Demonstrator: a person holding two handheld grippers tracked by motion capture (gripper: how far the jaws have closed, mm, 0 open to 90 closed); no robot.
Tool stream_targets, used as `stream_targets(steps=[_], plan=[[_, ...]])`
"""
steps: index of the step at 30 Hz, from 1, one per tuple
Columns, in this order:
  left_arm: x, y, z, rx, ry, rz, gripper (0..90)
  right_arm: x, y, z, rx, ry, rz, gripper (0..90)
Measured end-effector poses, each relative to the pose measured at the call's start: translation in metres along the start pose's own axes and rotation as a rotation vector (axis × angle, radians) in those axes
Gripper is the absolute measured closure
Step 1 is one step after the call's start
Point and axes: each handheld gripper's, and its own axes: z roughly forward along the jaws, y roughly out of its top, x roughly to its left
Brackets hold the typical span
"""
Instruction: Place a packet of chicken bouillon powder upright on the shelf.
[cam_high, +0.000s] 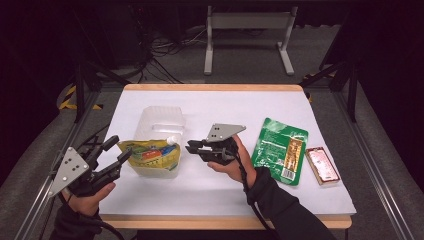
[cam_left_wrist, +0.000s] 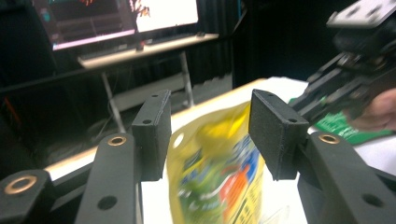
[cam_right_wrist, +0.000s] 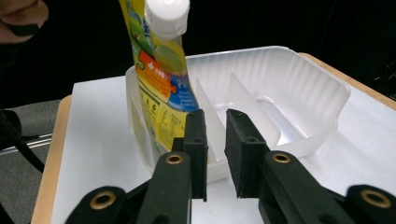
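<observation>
While open room rings it, pouch leans (inside tray edge).

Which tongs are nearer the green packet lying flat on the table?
Right. The right tongs hover just left of the green packet; the left tongs are across the table, beyond the clear tray.

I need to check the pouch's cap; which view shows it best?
The right gripper view: the white cap is close and sharp atop the pouch. The high view shows it as a small dot; the left gripper view shows a blurred pouch.

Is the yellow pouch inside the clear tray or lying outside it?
Inside: the yellow pouch stands in the clear tray's end compartment, leaning on its wall.
</observation>
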Motion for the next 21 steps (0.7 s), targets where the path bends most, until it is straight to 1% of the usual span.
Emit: stream_targets(steps=[1,3,5,6,7,8,10,12,13,16,17,18,19,20,21], plan=[[-0.002,0.003,-0.001,-0.01,0.003,0.008,48.4,0.0,-0.001,-0.001,0.002,-0.003,-0.001,80.0],[-0.006,0.012,-0.006,-0.025,-0.013,0.016,47.8,0.0,-0.002,-0.003,-0.002,0.002,0.006,82.0],[-0.012,0.019,-0.009,-0.046,-0.019,0.025,47.8,0.0,-0.002,-0.003,-0.003,-0.005,0.004,83.0],[-0.014,0.021,-0.009,-0.045,-0.023,0.034,47.8,0.0,-0.002,-0.003,-0.007,-0.003,0.007,83.2],[-0.018,0.021,-0.009,-0.051,-0.011,0.047,47.8,0.0,-0.002,-0.003,-0.005,-0.002,0.009,83.2],[-0.019,0.021,-0.008,-0.047,-0.01,0.052,47.8,0.0,-0.003,-0.002,-0.002,-0.005,0.004,83.5],[-0.022,0.019,-0.005,-0.043,-0.019,0.043,45.9,0.001,-0.004,-0.002,0.004,-0.007,-0.002,83.5],[-0.025,0.019,-0.004,-0.042,-0.031,0.045,45.4,0.001,-0.005,-0.003,0.013,-0.015,-0.017,84.6],[-0.027,0.02,-0.004,-0.045,-0.051,0.047,45.1,0.001,-0.006,-0.003,0.017,-0.016,-0.023,85.0],[-0.035,0.025,-0.005,-0.059,-0.079,0.062,44.5,0.0,-0.007,-0.003,0.016,-0.02,-0.019,85.9],[-0.035,0.025,-0.005,-0.059,-0.079,0.062,44.6,-0.001,-0.007,-0.003,0.016,-0.02,-0.018,86.1],[-0.042,0.026,-0.003,-0.062,-0.11,0.08,44.6,-0.001,-0.008,-0.003,0.014,-0.02,-0.014,86.2],[-0.046,0.026,-0.002,-0.057,-0.127,0.09,44.7,-0.001,-0.008,-0.004,0.013,-0.02,-0.012,86.2],[-0.05,0.025,0.0,-0.054,-0.153,0.098,45.7,-0.001,-0.009,-0.004,0.015,-0.023,-0.015,85.7],[-0.054,0.025,0.002,-0.048,-0.168,0.106,46.0,-0.001,-0.009,-0.005,0.017,-0.026,-0.018,85.7]])
